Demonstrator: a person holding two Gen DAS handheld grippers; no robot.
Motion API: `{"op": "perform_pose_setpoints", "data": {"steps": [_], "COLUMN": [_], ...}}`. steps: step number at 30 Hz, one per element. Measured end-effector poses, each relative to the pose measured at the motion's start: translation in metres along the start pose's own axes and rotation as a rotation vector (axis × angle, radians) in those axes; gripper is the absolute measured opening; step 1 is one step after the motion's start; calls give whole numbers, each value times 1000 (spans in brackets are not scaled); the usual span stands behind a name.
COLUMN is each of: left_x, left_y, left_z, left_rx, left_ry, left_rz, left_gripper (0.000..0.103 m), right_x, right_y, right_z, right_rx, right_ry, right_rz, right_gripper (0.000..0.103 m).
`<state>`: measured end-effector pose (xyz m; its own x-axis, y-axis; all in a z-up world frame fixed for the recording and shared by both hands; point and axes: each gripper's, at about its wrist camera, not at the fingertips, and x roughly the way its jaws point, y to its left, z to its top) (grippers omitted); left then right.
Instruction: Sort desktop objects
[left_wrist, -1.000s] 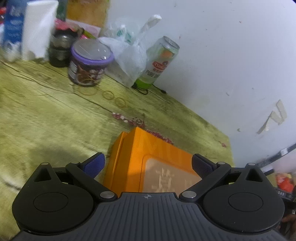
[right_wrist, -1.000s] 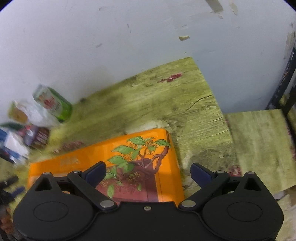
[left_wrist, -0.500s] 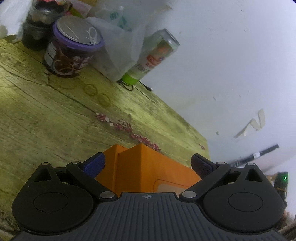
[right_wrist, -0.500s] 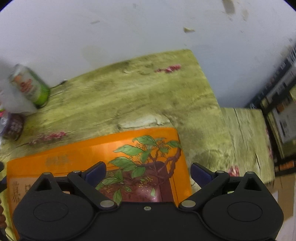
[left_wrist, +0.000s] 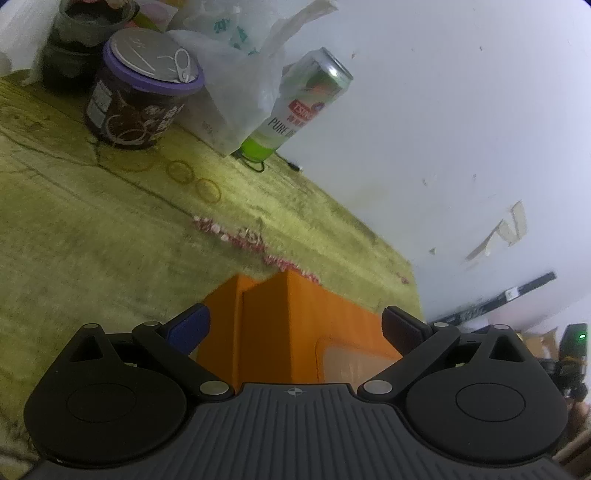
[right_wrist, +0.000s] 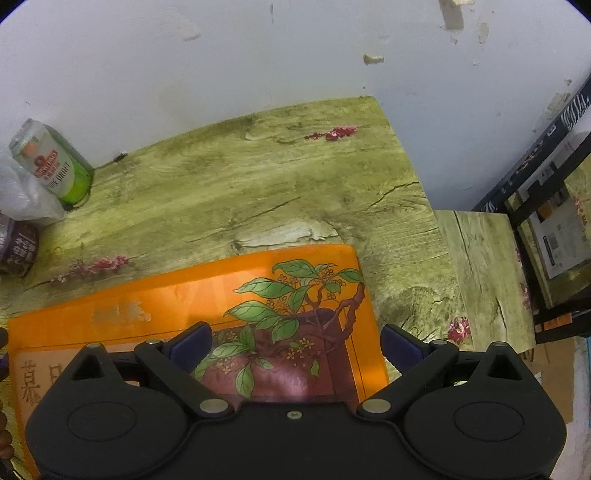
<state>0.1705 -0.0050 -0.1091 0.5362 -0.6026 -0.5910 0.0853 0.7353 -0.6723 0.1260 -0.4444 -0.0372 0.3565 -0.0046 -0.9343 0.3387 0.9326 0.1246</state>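
Observation:
A flat orange box (right_wrist: 177, 295) printed with green leaves lies on the green wood-grain table (right_wrist: 258, 184). My right gripper (right_wrist: 295, 345) hangs open over the box's right end, one finger above the print and the other just past the box's right edge. In the left wrist view the box's other end (left_wrist: 295, 317) shows as a plain orange corner. It sits between the spread fingers of my left gripper (left_wrist: 295, 326), which is open. Neither gripper visibly clamps the box.
A green drink can (left_wrist: 306, 107), a plastic bag (left_wrist: 236, 74), a purple-lidded cup (left_wrist: 144, 96) and a dark jar (left_wrist: 85, 37) crowd the back left by the wall. Rubber bands (left_wrist: 181, 171) lie near them. A lower side table (right_wrist: 480, 269) and a black shelf (right_wrist: 546, 206) stand to the right.
Both views have swung over the table while the box kept its place under each gripper. The left view now shows less of the box top. The fingers stayed spread.

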Motion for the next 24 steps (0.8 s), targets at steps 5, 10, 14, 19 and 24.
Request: {"op": "perform_pose_setpoints", "data": {"steps": [5, 10, 14, 19, 24], "left_x": [-25, -57, -67, -72, -74], "left_y": [-19, -51, -80, -92, -88], "left_z": [-21, -57, -91, -123, -130], "left_rx": [16, 18, 49, 45, 36], "left_ry": [-21, -57, -39, -44, -44], "left_rz": [73, 161, 237, 330, 349], "left_gripper": [100, 100, 100, 100, 100], "right_x": [-7, -1, 1, 10, 14], "right_y": [-27, -61, -84, -104, -109], "right_z": [-12, -29, -44, -65, -81], "right_rx": [26, 45, 46, 67, 56], "right_ry": [-35, -32, -42, -18, 10], "right_rz": [56, 172, 256, 298, 319], "right_gripper": [99, 100, 102, 103, 103]}}
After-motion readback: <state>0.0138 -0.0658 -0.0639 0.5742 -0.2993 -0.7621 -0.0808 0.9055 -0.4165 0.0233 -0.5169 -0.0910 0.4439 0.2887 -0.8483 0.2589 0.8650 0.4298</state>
